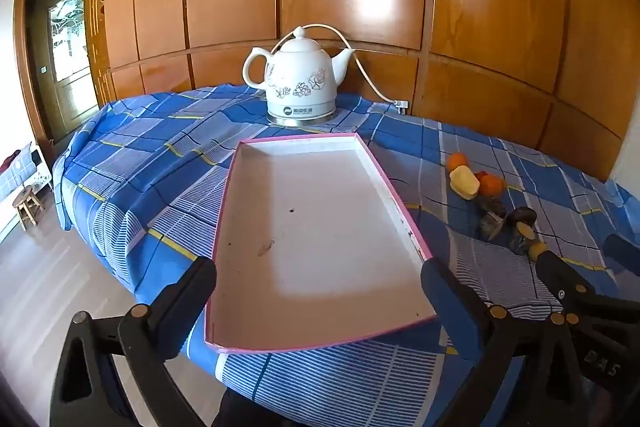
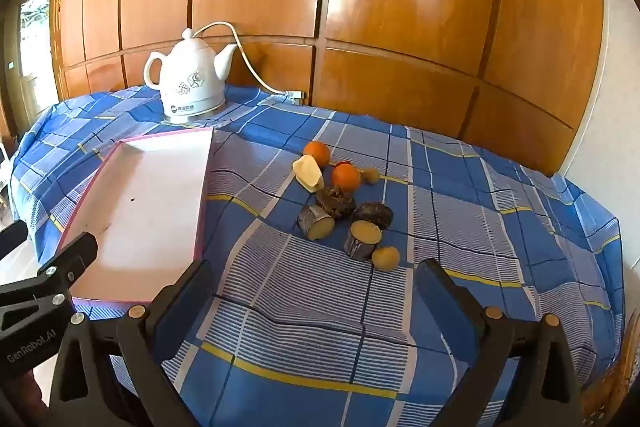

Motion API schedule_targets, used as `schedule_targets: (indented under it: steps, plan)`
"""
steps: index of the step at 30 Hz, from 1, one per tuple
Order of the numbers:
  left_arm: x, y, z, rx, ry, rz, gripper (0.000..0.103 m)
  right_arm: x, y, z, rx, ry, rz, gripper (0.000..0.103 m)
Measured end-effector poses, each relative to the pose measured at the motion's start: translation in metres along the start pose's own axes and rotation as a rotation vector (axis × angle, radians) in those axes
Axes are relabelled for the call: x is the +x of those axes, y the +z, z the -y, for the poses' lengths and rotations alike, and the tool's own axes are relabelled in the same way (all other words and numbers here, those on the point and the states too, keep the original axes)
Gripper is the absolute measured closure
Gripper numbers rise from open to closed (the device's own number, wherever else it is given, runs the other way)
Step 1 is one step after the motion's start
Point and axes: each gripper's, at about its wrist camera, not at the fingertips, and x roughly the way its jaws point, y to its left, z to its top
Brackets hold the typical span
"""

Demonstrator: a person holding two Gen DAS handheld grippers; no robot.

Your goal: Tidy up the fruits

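Observation:
A white tray with a pink rim (image 1: 384,183) (image 2: 120,151) lies bare on the blue checked tablecloth. To its right sits a loose pile of fruit: two oranges (image 2: 346,177) (image 1: 491,185), a pale yellow piece (image 2: 309,173) (image 1: 464,182), dark cut chunks with yellow faces (image 2: 362,235) (image 1: 520,227) and small yellowish fruits (image 2: 386,258). My left gripper (image 1: 320,291) hangs open over the tray's near end, nothing between its fingers. My right gripper (image 2: 316,287) is open too, over bare cloth just short of the pile. Its fingers (image 1: 560,279) show at the right in the left wrist view.
A white ceramic electric kettle (image 1: 298,83) (image 2: 190,83) stands at the table's far side, its cord running to a plug (image 1: 400,103) by the wooden wall panels. The table's left edge drops to the floor, where a small stool (image 1: 26,205) stands.

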Motion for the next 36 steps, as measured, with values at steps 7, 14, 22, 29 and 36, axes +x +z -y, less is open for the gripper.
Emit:
schedule_targets:
  steps: [7, 14, 22, 29, 36]
  plan:
    - [-0.004, -0.003, 0.005, 0.006, -0.016, -0.013, 0.0, -0.002, 0.001, 0.002, -0.002, -0.005, 0.004, 0.001]
    - [0.004, -0.005, 0.005, -0.002, -0.026, -0.025, 0.0, -0.003, 0.003, 0.004, 0.016, -0.001, 0.015, 0.001]
    - [0.005, -0.007, 0.004, -0.009, -0.029, -0.028, 0.0, -0.006, 0.003, 0.001, 0.007, -0.001, 0.035, 0.001]
    - [0.005, -0.008, 0.005, -0.007, -0.028, -0.031, 0.0, -0.006, 0.003, 0.003, 0.012, -0.002, 0.037, 0.001]
    - [0.006, -0.012, 0.006, -0.005, -0.026, -0.035, 0.0, -0.006, 0.003, 0.003, 0.012, -0.002, 0.037, 0.001]
